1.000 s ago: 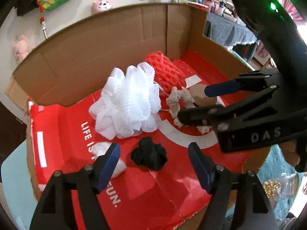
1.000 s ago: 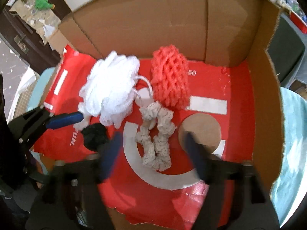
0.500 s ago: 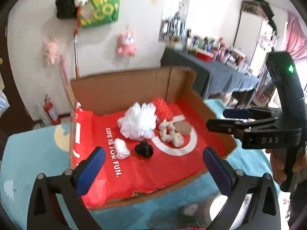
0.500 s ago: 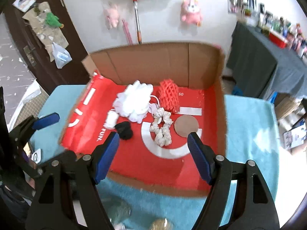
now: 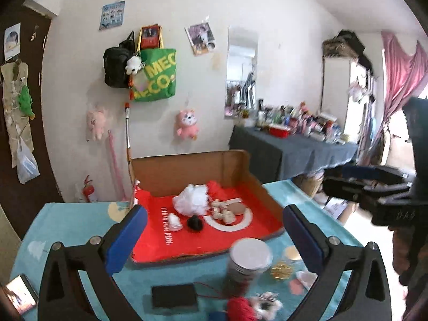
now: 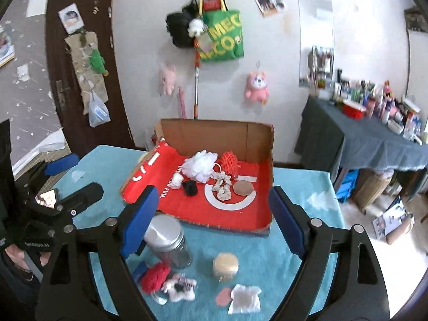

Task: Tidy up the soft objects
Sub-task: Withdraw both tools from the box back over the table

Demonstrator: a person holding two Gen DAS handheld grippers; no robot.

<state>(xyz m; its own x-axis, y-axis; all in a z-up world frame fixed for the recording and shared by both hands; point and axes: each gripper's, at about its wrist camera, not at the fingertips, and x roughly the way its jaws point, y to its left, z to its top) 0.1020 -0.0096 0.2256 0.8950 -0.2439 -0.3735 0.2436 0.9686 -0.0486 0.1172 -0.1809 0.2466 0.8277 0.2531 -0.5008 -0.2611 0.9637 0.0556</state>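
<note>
1. Our left gripper (image 5: 211,234) is wide open and holds nothing.
2. Our right gripper (image 6: 211,220) is opening, with nothing between its jaws.
3. The white puff (image 6: 200,166), red net (image 6: 230,163), rope toy (image 6: 222,186) and black ball (image 6: 190,188) lie in the cardboard box (image 6: 214,133).

Right wrist view, frame centre: box (image 6: 256,136) on table (image 6: 299,184). Inside: pouf (image 6: 200,165) left of mesh piece (image 6: 230,163); scrunchie (image 6: 222,186) in front. Jar (image 6: 168,240) before box, lower left.
</note>
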